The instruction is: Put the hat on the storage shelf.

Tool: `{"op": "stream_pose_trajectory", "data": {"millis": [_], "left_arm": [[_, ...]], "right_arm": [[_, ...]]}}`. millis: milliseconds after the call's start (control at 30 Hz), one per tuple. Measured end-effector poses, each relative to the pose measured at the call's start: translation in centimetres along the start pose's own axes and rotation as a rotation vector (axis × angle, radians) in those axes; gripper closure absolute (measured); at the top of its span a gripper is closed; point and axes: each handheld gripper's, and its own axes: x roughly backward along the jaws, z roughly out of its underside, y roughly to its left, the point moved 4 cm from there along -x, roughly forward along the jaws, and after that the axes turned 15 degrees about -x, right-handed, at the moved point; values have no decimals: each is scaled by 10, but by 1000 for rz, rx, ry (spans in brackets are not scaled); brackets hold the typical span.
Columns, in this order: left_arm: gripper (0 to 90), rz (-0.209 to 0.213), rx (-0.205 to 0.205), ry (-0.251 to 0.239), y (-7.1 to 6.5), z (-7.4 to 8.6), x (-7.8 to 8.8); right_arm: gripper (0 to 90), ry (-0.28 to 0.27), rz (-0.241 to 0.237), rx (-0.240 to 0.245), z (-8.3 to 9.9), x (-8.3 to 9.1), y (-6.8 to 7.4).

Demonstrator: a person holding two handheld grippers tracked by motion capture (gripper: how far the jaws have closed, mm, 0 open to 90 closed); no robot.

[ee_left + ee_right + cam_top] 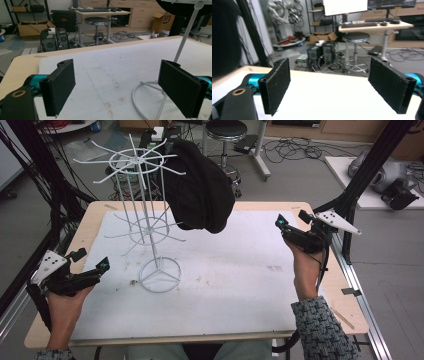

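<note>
A white wire display rack [145, 195] stands on the left half of the white mat [225, 285], on a ring base [160, 275]. A black hat [200, 190] hangs from its upper arms on the right side. My left gripper [102, 266] rests low at the table's left edge, pointing at the rack base, jaws open and empty. In the left gripper view [117, 75] the rack pole [185, 37] and ring base [136, 90] lie just ahead on the right. My right gripper [281, 223] is held at the mat's right edge, open with nothing between its jaws [328, 80]; the hat [222, 37] shows dark at far left.
The wooden table rim [90, 220] frames the mat. Black frame posts [360, 180] rise at the right corner and along the left side. A round stool [226, 130], computer cases and cables sit on the floor beyond the far edge.
</note>
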Motion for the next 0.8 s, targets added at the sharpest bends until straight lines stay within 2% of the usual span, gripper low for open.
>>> {"op": "stream_pose_trajectory", "data": {"millis": [167,233,300,333,400,467,800], "left_arm": [[144,-2,0,5,0,2,2],[145,-5,0,5,-1,3,2],[145,-6,-1,6,-1,3,3],[145,-7,-3,5,-1,3,3],[145,-9,-3,7,-1,3,4],[145,-10,-6,10,-1,3,5],[145,-13,-4,12,0,5,4]], "right_arm": [[140,8,39,2,17,9,-14],[139,14,30,-9,26,11,-18],[117,67,53,-4,32,10,-21],[117,66,46,-1,34,11,-21],[117,30,41,4,41,13,-22],[117,54,55,10,48,13,-24],[117,63,82,29,74,14,-37]]}}
